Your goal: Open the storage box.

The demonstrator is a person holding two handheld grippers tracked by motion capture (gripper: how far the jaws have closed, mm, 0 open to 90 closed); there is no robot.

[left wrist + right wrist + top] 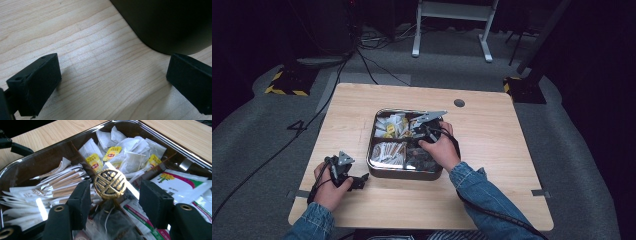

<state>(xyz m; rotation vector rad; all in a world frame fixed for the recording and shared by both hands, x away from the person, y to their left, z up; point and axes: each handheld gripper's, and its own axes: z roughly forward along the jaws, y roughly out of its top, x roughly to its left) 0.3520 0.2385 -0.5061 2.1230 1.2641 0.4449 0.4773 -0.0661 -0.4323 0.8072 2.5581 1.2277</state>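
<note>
Right hand-held gripper is over the middle of the metal tray, jaws apart w/ the round brass knob between them, pads not pressing on it. The knob stands at the tray's centre where the dividers cross. Tea bags w/ yellow tags fill the far compartment, paper-wrapped sticks the left one (printed sachets on the right). Left hand-held gripper rests low on the desk at the tray's near-left corner, jaws wide open, nothing between them.
</note>
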